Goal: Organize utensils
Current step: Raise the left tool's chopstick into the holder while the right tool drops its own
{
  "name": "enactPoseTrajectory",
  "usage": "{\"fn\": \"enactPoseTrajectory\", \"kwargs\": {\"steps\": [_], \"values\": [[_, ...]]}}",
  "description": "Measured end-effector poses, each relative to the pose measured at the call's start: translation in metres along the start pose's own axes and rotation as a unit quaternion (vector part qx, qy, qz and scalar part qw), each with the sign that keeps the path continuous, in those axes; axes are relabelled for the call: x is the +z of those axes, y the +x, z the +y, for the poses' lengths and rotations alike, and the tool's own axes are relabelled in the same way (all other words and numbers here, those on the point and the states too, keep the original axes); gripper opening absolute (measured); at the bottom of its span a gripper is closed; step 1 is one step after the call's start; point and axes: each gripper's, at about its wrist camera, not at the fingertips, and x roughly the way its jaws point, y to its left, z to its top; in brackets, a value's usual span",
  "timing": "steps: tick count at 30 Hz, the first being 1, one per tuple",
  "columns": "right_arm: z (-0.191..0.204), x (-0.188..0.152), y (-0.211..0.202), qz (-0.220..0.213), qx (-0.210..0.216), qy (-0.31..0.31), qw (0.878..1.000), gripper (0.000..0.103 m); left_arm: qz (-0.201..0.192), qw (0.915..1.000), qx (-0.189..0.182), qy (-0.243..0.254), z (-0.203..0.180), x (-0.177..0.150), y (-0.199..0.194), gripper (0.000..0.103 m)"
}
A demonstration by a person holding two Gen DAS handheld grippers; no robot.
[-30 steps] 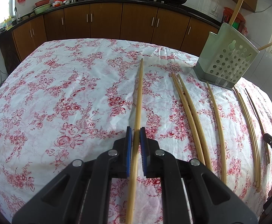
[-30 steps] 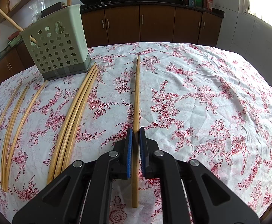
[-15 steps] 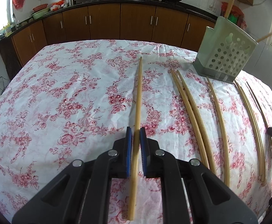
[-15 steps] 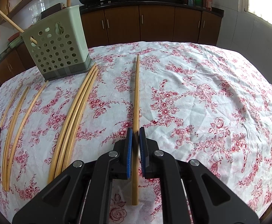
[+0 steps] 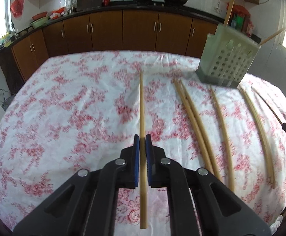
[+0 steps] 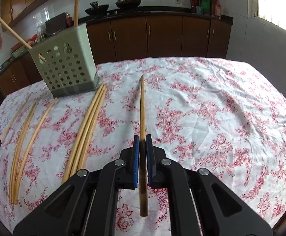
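- No brand or writing that I can read in either view.
- My left gripper (image 5: 142, 137) pinches one bamboo chopstick (image 5: 142, 106), left of the green perforated holder (image 5: 227, 63).
- My right gripper (image 6: 142, 137) pinches another chopstick (image 6: 142, 108), right of the holder (image 6: 66, 66).
- Only my right view shows the three chopsticks bunched (image 6: 87, 125) near the holder's base.

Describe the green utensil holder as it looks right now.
The utensil holder is a pale green plastic box with round holes in its walls and a darker grey base. It stands upright on the floral tablecloth at the table's far side. Two chopsticks stick out of its top, one leaning sideways.
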Motion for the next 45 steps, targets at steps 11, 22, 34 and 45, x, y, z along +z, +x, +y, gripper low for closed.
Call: {"fn": "enactPoseTrajectory", "kwargs": {"steps": [11, 22, 34, 45], "values": [[0.002, 0.046, -0.062, -0.112, 0.022, 0.001, 0.994, 0.008, -0.122, 0.9921, -0.029, -0.008, -0.006, 0.057, -0.082, 0.008], [0.018, 0.103, -0.105, -0.175, 0.085, 0.007, 0.981, 0.008, -0.179, 0.9805, -0.078, 0.023, -0.037, 0.102, -0.133, 0.008], [0.059, 0.171, -0.125, -0.31, 0.139, 0.028, 0.94, 0.008, -0.286, 0.95, -0.126, 0.013, -0.102, 0.176, -0.158, 0.008], [0.075, 0.182, -0.054, -0.312, 0.117, 0.033, 0.942, 0.008, -0.274, 0.9543, -0.12, -0.001, -0.125, 0.205, -0.078, 0.008]]}}
